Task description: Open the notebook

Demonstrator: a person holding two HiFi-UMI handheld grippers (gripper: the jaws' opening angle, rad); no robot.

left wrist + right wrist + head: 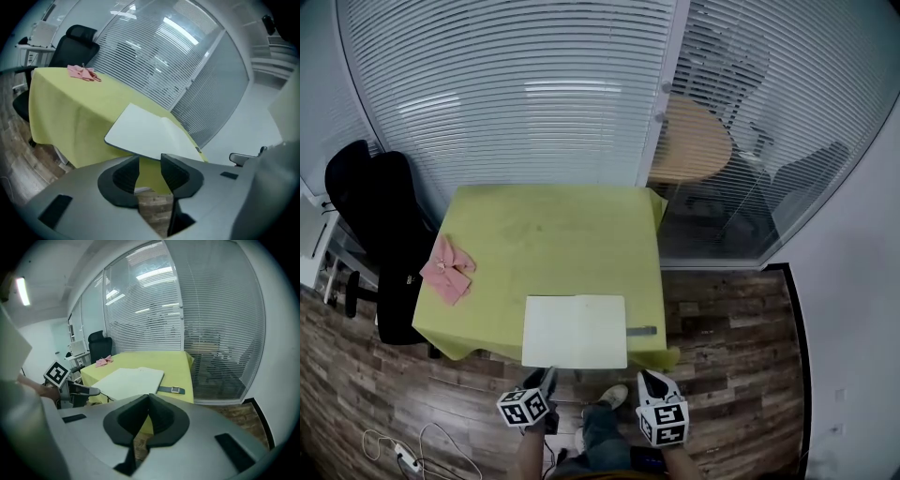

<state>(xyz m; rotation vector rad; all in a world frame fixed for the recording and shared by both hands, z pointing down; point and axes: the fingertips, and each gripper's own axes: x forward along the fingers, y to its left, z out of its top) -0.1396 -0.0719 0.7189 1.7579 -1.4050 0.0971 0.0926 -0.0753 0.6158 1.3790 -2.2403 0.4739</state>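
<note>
A white notebook [575, 330] lies flat at the near edge of the yellow-green table [553, 234], slightly overhanging it. A faint fold line runs down its middle. A grey strap with a buckle [642, 330] sticks out at its right side. My left gripper [548, 375] hangs just below the near edge, left of the notebook's middle. Its jaws stand apart with nothing between them [150, 161]. My right gripper [652, 380] is below the table's near right corner, jaws closed together and empty [149, 397]. The notebook [145, 131] sits just ahead of the left jaws.
A pink cloth [447, 269] lies at the table's left edge. A black office chair [380, 216] stands to the left. Behind the glass wall with blinds is a round wooden table [694, 141]. A cable and power strip [403, 455] lie on the wood floor.
</note>
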